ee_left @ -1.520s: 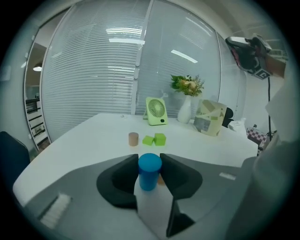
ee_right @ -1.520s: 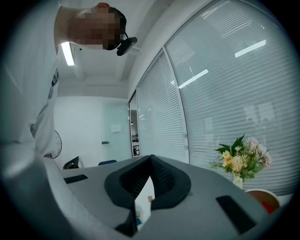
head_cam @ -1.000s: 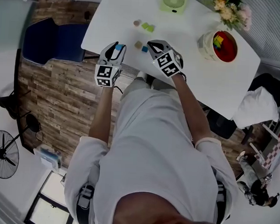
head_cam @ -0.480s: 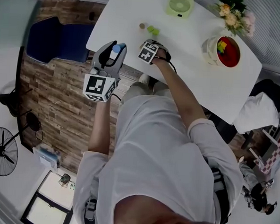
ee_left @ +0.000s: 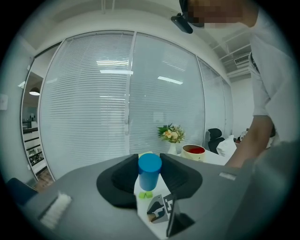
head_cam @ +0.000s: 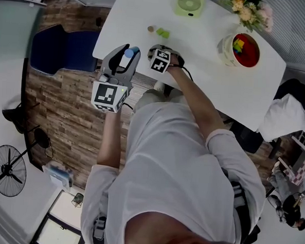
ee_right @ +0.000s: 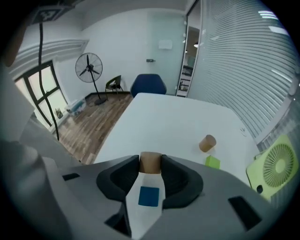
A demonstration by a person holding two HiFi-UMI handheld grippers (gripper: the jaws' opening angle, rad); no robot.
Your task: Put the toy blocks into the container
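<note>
White table [head_cam: 224, 82], wood-plank floor [head_cam: 66, 103], blinds [ee_left: 93, 117] behind glass

Wood floor [head_cam: 66, 103], blue chair [head_cam: 59, 48], standing fan [head_cam: 8, 169], white table [head_cam: 222, 82]; blinds [ee_left: 93, 103] along glass wall, bright even light

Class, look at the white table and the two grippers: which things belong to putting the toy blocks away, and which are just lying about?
Job: blue toy cylinder; brown block; blue square block; tan cylinder; green block; cream container with red inside.
Lying about: green desk fan; vase of flowers.
</note>
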